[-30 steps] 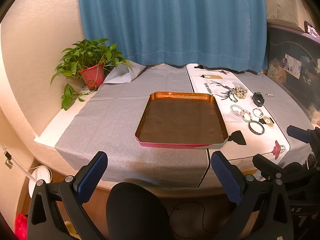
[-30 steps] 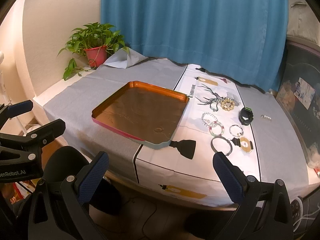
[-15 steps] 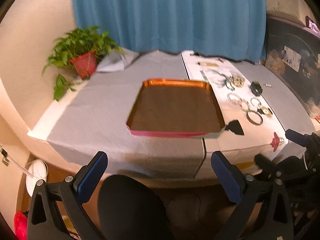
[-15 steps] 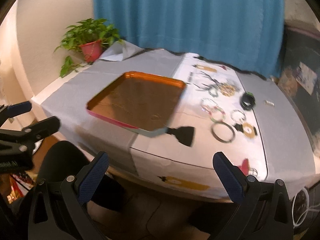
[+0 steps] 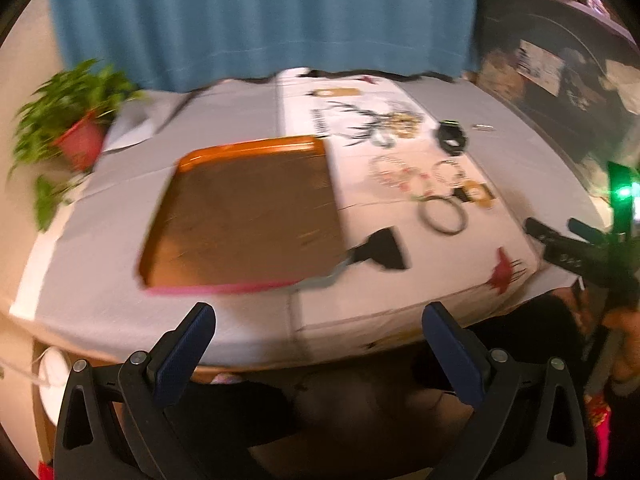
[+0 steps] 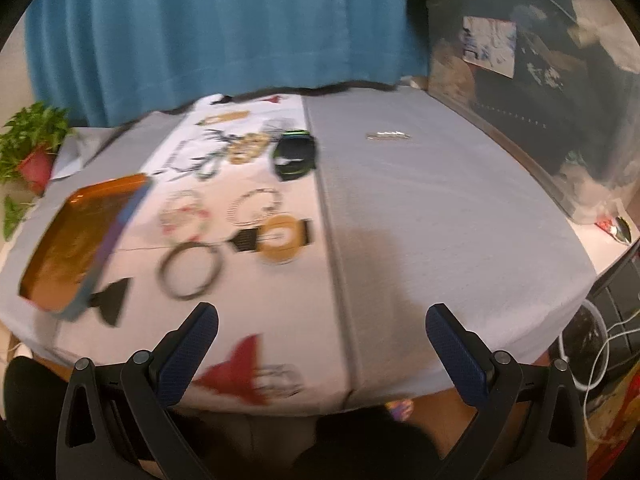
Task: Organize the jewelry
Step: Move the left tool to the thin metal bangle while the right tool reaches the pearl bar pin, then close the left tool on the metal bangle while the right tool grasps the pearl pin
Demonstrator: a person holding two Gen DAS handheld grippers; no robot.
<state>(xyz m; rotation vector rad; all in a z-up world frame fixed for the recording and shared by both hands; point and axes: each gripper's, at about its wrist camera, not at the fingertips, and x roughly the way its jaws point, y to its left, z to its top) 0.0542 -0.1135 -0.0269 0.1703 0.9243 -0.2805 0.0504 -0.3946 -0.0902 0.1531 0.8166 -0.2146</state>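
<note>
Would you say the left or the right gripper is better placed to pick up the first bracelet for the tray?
The right gripper, probably: it is open and the dark bangle lies just ahead of it. The left gripper, also open, faces the tray, with the jewelry off to its right.

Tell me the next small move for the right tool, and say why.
Probably bring the right tool forward and down toward the dark ring, the piece of jewelry nearest it. Both tools are open and hold nothing, the left tool is short of the table edge, the tray is empty, and all the jewelry lies on the white cloth right of the tray.
</note>
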